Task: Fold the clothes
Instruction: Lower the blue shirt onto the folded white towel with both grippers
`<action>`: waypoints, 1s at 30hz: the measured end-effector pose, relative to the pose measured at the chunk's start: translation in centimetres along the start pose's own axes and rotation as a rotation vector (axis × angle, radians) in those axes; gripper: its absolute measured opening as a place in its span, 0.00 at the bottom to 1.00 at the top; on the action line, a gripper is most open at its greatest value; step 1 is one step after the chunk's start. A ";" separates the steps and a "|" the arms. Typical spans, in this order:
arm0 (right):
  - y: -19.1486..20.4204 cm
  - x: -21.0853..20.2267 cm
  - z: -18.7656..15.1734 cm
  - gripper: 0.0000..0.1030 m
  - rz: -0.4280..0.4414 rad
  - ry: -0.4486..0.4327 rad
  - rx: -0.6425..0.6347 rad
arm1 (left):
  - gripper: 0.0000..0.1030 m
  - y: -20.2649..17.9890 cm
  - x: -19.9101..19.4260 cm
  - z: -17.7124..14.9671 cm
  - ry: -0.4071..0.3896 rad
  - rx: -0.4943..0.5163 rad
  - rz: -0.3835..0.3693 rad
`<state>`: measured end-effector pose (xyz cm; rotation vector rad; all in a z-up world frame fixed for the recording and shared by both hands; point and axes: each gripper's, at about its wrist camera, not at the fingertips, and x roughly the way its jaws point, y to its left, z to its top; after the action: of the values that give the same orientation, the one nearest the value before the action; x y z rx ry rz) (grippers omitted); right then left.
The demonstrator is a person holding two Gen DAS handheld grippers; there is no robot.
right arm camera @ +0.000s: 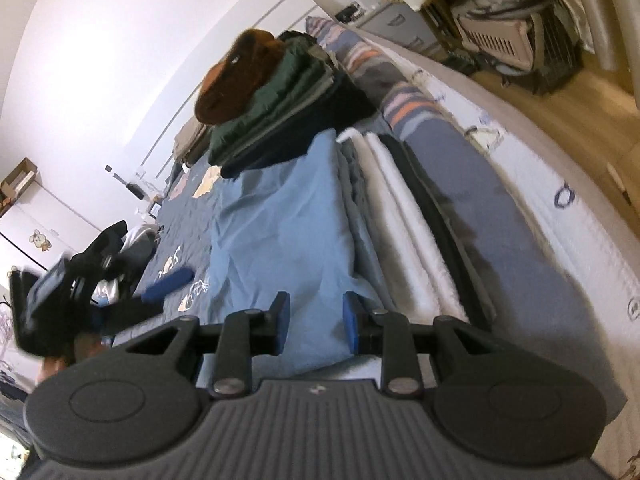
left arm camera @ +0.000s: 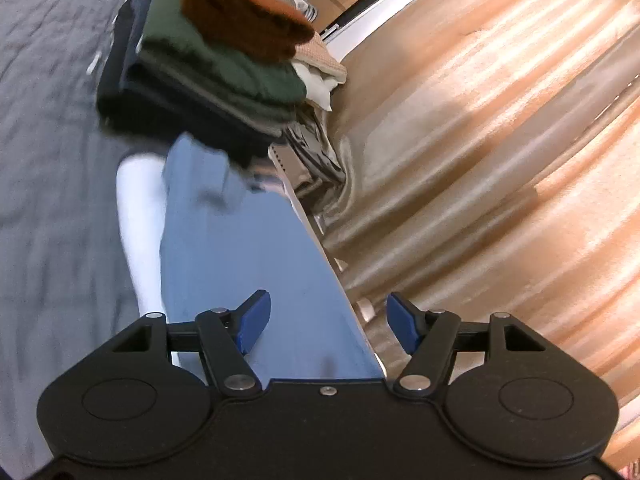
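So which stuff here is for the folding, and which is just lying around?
For the folding: blue garment, stack of folded clothes, left gripper, right gripper.
Just lying around: white towel, curtain, pet carrier.

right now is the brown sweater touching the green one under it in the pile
Touching. In the right wrist view the brown sweater lies directly on the green sweater with no gap; the left wrist view shows the brown sweater resting on the green sweater too.

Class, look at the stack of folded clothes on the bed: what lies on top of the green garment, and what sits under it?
A brown knit tops the green garment. Below it lie grey-green and black folded layers; whatever is under those is covered.
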<state>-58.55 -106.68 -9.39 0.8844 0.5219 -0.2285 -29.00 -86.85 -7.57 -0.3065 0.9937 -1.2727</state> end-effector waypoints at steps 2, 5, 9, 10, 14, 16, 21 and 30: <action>0.3 -0.1 0.3 0.27 0.003 -0.003 -0.008 | 0.62 0.2 1.0 1.3 0.003 0.007 0.023; 0.5 0.3 0.5 0.27 0.007 0.004 -0.017 | 0.62 1.2 2.7 2.7 -0.005 -0.024 0.079; 0.1 1.1 0.6 0.27 -0.010 0.026 -0.022 | 0.62 3.3 5.0 3.9 0.016 -0.072 0.108; -0.1 1.3 0.6 0.27 -0.011 0.031 -0.018 | 0.62 3.8 5.5 4.1 0.022 -0.077 0.112; -0.6 2.1 0.5 0.27 -0.004 0.045 -0.005 | 0.62 5.9 6.8 4.9 0.037 -0.112 0.126; -0.8 2.3 0.4 0.27 0.003 0.047 -0.002 | 0.62 6.6 7.1 5.4 0.027 -0.125 0.131; -1.1 2.6 0.2 0.27 0.012 0.055 -0.002 | 0.62 8.2 7.3 6.6 -0.042 -0.158 0.139; -1.8 2.4 0.2 0.26 0.038 0.064 0.007 | 0.62 9.7 7.2 7.4 -0.081 -0.202 0.159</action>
<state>-57.16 -107.90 -11.80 0.9103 0.5634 -0.1679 -17.36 -92.52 -13.25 -0.4230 1.0578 -1.0108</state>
